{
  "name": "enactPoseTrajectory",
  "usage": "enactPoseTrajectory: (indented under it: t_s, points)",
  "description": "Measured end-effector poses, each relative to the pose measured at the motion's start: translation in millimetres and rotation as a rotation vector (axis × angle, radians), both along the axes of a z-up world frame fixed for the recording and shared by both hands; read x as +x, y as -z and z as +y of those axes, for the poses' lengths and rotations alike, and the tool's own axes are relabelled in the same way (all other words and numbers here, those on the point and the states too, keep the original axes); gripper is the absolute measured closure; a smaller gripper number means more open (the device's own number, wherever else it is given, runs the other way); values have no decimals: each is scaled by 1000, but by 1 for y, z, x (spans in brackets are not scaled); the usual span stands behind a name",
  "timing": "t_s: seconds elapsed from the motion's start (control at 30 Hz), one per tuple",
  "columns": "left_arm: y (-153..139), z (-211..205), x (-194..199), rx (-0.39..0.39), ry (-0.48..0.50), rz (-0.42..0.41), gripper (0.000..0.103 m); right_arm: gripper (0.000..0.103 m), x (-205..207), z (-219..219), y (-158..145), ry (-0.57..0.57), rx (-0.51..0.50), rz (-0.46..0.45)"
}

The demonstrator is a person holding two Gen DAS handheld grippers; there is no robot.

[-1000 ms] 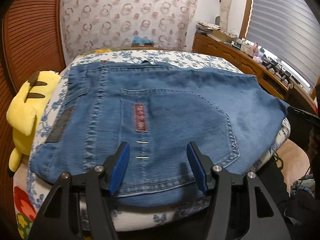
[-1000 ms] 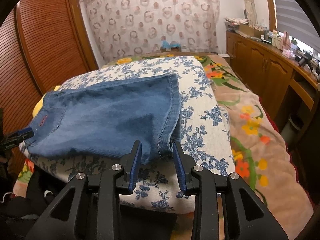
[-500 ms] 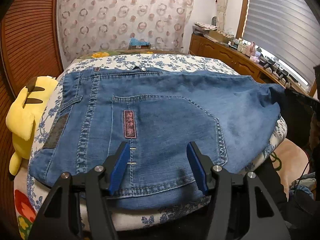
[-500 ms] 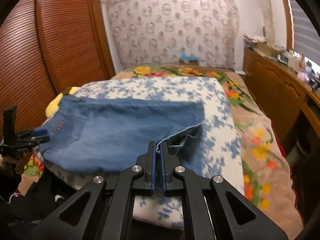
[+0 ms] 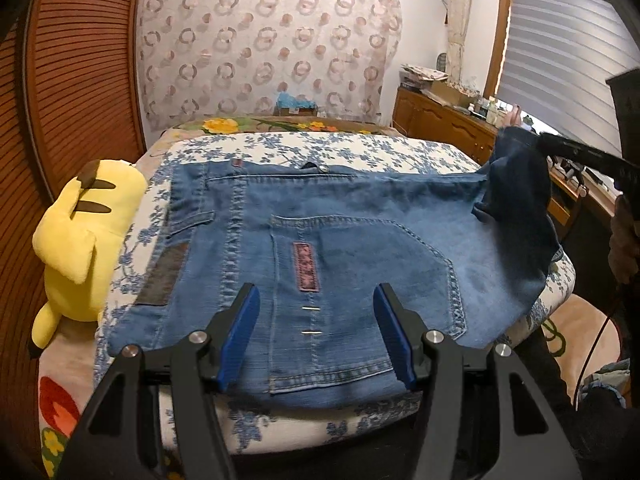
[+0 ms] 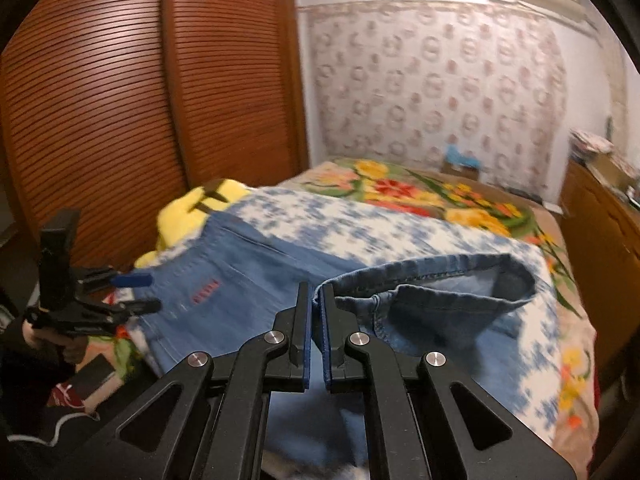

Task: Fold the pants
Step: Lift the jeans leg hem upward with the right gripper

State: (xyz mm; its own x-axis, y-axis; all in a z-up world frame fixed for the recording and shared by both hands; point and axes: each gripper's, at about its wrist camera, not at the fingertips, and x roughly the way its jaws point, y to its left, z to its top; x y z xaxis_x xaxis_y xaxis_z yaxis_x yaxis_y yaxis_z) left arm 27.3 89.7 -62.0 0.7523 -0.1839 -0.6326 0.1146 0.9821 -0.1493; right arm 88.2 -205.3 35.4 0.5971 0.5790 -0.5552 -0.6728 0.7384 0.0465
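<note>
**Right gripper clamped on the pant hem, left gripper spread over the seat**

The jeans (image 5: 328,236) lie flat on a blue-flowered quilt (image 5: 320,148) spread over the bed, waistband end towards the left gripper (image 5: 316,330). That gripper hovers with its blue pads well apart, and nothing is caught between them; directly beyond and below its fingertips sits the back pocket with a pink embroidered strip (image 5: 306,266). To the left of this tool, past the denim's waistband edge, a yellow plush toy (image 5: 86,236) rests against the quilt.

The right gripper (image 6: 317,300) has its jaws together, pinching the hem of the jeans (image 6: 248,280) between the pads. From the pinch the leg opening (image 6: 460,284) gapes in a loop just to the right of the fingertips, raised off the quilt (image 6: 400,232), while the rest of the denim stretches away ahead and to the left. In the left wrist view the same lifted leg end hangs as a dark fold at the far right, beneath the black frame of the right tool. In the right wrist view, the left gripper (image 6: 138,292) shows far to the left, held by a hand (image 6: 32,330), its fingers above the waistband end. The picture is blurred.

A flowered blanket (image 6: 420,192) covers the bed beyond the quilt.
</note>
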Motion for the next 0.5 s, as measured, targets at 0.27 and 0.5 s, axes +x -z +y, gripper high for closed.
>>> enactPoseTrajectory:
  t_s: [0.27,0.5]
  points:
    - [-3,18,-6,0,-37,-6,45,102,1,70,-17,-146,37,-14]
    - [2,29,-8,-11,-63,0,45,102,-9,111,-21,-240,44,-3]
